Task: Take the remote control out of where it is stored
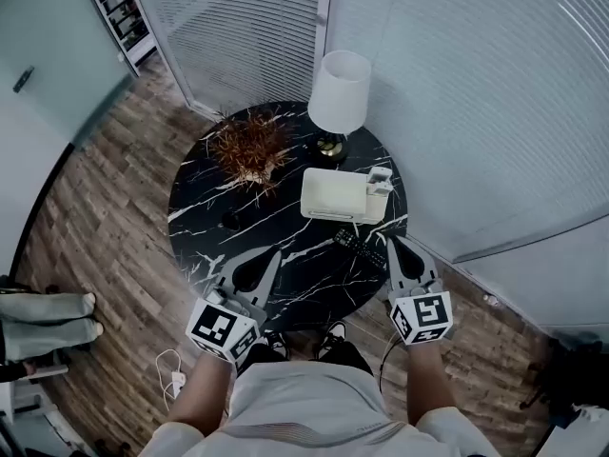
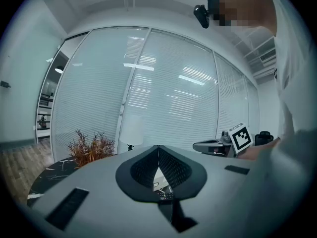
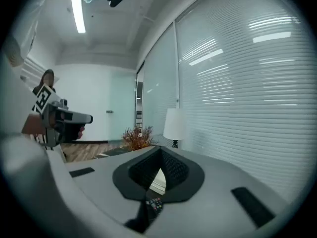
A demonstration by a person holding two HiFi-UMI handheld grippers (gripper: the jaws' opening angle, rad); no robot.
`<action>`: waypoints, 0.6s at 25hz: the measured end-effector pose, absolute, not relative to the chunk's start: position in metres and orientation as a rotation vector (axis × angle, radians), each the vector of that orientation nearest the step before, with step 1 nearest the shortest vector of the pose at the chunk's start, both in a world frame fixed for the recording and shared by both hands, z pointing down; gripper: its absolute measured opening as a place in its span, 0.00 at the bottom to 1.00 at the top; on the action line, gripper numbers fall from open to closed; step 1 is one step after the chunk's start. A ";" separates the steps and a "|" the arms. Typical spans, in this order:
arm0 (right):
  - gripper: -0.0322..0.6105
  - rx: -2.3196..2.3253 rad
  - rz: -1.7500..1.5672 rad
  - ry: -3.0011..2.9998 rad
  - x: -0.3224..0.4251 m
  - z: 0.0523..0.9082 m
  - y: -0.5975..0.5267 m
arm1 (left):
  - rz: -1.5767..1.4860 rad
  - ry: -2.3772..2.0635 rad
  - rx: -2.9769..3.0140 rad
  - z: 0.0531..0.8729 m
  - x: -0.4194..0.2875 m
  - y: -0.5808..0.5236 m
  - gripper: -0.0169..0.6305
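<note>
Table (image 1: 285, 241): round, black marble-look top with white veins, standing on a wood-plank floor (image 1: 105, 227).
Landmark: white box (image 1: 333, 196), rectangular, lying flat on the right half of the top.
Lamp (image 1: 340, 91): white shade on a dark base, just behind the white box, at the far edge of the top.
Dried plant (image 1: 249, 148): reddish-brown and spiky, left of the white box and a little farther back.
Remote control (image 1: 361, 248): black, flat on the top, just in front of the white box's right end.
Small dark object (image 1: 230, 221): left of the white box, slightly nearer; too small to tell what it is.
</note>
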State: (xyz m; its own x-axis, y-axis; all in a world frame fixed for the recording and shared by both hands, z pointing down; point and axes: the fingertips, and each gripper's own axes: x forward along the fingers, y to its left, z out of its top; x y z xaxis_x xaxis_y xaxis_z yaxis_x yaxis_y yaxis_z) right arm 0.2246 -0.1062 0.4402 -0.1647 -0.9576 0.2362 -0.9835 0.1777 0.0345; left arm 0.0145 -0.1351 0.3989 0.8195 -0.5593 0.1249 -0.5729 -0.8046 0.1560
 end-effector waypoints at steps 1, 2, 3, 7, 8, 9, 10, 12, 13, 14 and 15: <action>0.07 1.920 0.198 -2.253 0.227 0.435 -0.104 | 0.103 -0.875 2.826 0.397 0.016 -0.134 0.04; 0.07 1.949 0.204 -2.256 0.229 0.430 -0.102 | 0.100 -0.867 2.833 0.395 0.017 -0.134 0.04; 0.07 1.969 0.205 -2.255 0.229 0.428 -0.101 | 0.099 -0.862 2.838 0.394 0.017 -0.134 0.04; 0.07 1.996 0.201 -2.250 0.232 0.424 -0.099 | 0.113 -0.842 2.846 0.395 0.019 -0.132 0.04; 0.07 2.002 0.205 -2.248 0.233 0.423 -0.099 | 0.110 -0.844 2.848 0.395 0.020 -0.132 0.04; 0.07 2.008 0.209 -2.245 0.234 0.424 -0.099 | 0.107 -0.849 2.848 0.395 0.020 -0.132 0.04; 0.07 2.013 0.213 -2.241 0.235 0.424 -0.098 | 0.105 -0.855 2.848 0.395 0.020 -0.132 0.04; 0.07 2.015 0.217 -2.233 0.236 0.426 -0.097 | 0.106 -0.859 2.848 0.395 0.019 -0.132 0.04; 0.07 2.015 0.219 -2.230 0.236 0.426 -0.097 | 0.108 -0.859 2.848 0.395 0.019 -0.132 0.04; 0.07 2.014 0.220 -2.228 0.237 0.427 -0.097 | 0.110 -0.859 2.849 0.395 0.019 -0.132 0.04; 0.07 2.014 0.222 -2.226 0.238 0.428 -0.098 | 0.112 -0.858 2.849 0.395 0.019 -0.132 0.04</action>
